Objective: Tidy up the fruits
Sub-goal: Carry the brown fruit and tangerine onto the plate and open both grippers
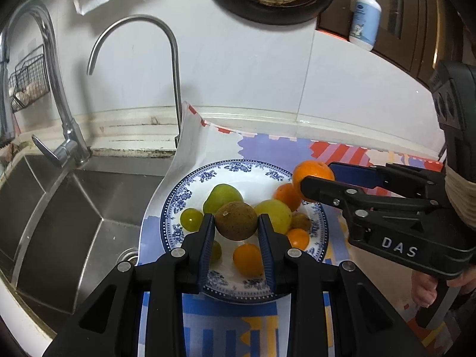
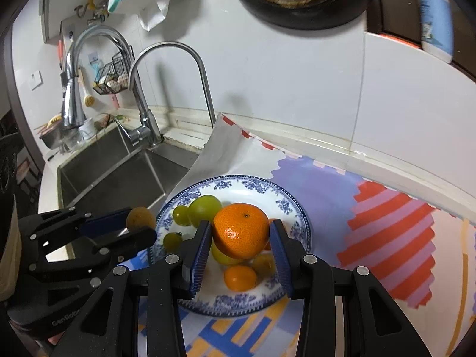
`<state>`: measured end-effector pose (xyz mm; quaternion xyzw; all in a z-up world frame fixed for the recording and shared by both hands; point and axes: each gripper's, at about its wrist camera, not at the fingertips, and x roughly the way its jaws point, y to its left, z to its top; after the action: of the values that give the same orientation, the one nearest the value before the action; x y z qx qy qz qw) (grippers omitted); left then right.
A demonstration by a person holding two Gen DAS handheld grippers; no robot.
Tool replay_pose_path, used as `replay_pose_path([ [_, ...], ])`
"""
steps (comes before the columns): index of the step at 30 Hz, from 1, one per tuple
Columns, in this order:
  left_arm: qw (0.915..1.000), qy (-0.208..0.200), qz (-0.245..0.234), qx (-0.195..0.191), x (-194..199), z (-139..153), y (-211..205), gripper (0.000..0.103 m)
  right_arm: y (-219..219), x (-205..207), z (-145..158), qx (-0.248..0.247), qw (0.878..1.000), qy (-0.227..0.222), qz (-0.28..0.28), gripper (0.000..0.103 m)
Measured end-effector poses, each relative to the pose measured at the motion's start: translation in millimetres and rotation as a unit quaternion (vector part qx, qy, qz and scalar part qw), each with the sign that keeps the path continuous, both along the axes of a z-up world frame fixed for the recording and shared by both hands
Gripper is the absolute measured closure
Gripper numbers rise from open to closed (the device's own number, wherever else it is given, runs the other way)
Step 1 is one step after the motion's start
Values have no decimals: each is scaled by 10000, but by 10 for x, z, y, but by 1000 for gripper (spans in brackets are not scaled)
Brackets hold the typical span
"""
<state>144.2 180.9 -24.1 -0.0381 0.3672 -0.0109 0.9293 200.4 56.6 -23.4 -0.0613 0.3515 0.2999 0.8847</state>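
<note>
Fruits already fill much of the plate (image 1: 178, 205): green ones, small orange ones and a brown one lie there, on the mat (image 2: 386, 223) beside the sink (image 1: 74, 208). Two more are in the air above it. The left gripper (image 1: 236, 223) is clamped on a brown fruit (image 1: 236, 221), and the right gripper (image 2: 241, 235) grips an orange (image 2: 241, 230) between its pads. Judging by this, the work is well along; both carried pieces still need setting down. Whether more fruit waits elsewhere cannot be told.
</note>
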Motion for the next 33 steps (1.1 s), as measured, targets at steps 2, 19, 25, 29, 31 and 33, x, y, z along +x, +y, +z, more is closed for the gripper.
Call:
replay_pose_path([
  [2,10000,24,-7,-41,50,-39,11,73,35,78,-35,-40,10000,27,47,62],
  [19,9986,517,-89,-84,371,-394,14,73,296,558,-396,-217,9990,318,208,62],
  [25,9981,608,-92,-89,423,-468,33,73,357,612,-457,-310,9988,294,229,62],
  [29,9980,609,-55,-134,446,-476,59,72,390,624,-467,-361,9985,288,279,62],
  [31,9982,582,-41,-121,443,-457,65,72,385,627,-465,-337,9986,307,275,62],
  [33,9985,543,-6,-87,435,-425,73,72,380,624,-465,-342,9987,285,261,62],
])
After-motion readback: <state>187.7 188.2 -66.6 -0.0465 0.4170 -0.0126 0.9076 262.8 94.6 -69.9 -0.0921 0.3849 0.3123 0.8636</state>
